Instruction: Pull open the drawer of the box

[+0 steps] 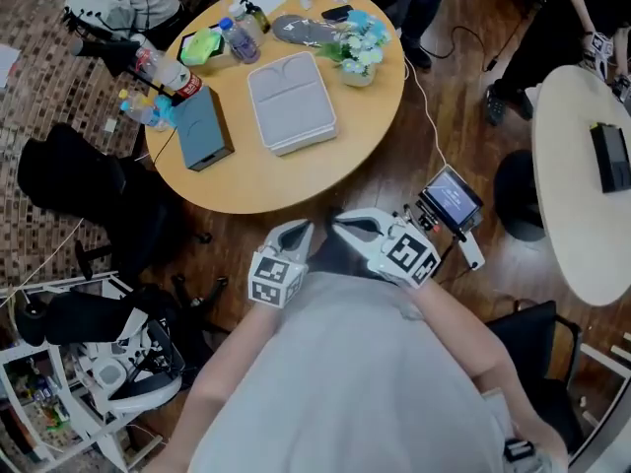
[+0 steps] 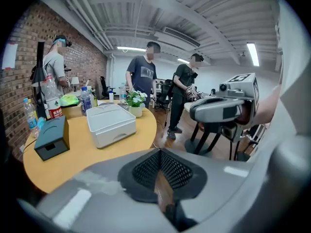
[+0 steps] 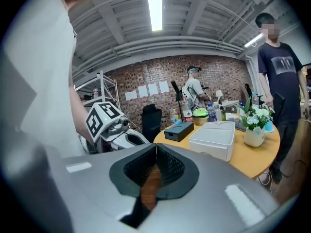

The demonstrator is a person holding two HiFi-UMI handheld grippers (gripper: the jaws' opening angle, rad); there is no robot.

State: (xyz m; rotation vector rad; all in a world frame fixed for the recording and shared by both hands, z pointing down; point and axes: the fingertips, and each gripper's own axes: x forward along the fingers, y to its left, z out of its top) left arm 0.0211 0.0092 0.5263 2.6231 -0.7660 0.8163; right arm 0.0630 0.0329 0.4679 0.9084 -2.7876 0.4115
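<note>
The person is holding both claws close to the body, short of the round table's (image 1: 258,183) near edge. The left gripper (image 2: 159,152) is keeping its jaws pressed together with nothing between them, and the right gripper (image 3: 155,147) is likewise showing its jaws meeting at the tips, empty. The two are sitting just beside each other, tips angling inward. The white box (image 2: 111,124) is lying flat on the table, ahead of the left gripper and off to its left, and ahead of the right gripper and off to its right, well apart from both. Its drawer (image 2: 115,135) is facing the claws and sitting flush in the box, closed. A dark teal box (image 2: 50,138) is resting further left of the left gripper's line, and a pot of flowers (image 3: 255,128) is standing beyond the white box.
</note>
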